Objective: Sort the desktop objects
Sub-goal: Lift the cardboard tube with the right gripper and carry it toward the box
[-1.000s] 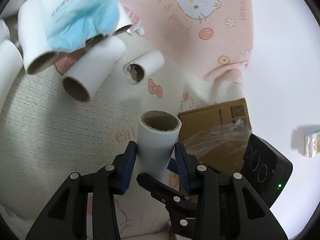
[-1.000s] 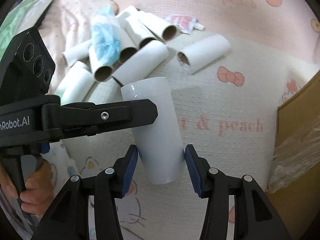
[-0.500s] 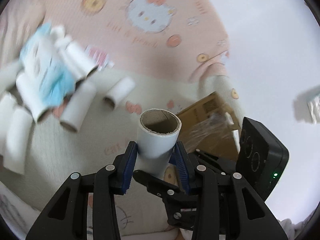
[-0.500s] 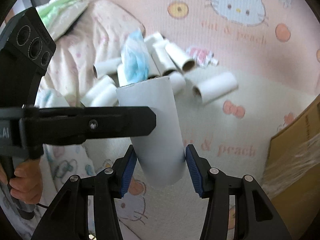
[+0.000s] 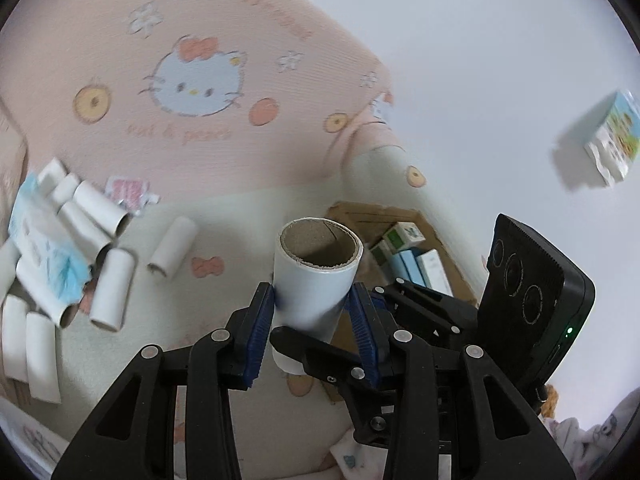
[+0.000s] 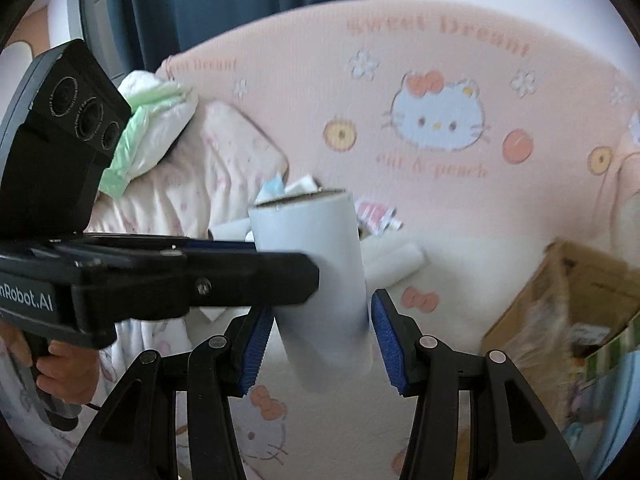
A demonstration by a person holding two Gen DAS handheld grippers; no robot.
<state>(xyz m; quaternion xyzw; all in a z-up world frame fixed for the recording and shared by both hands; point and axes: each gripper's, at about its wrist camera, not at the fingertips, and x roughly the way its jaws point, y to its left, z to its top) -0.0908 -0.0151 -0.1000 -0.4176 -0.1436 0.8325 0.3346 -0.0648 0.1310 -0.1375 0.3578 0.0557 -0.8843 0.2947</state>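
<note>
Left wrist view: left gripper (image 5: 312, 320) and right gripper (image 6: 322, 344) both clamp same cardboard tube (image 5: 316, 280), lower centre; uneven pull could crush or drop it short of box (image 5: 404, 256).

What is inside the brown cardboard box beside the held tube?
Inside the cardboard box, a few small cartons stand side by side: one green and white, the others pale blue and white. The lower part is hidden behind the right claw.
</note>
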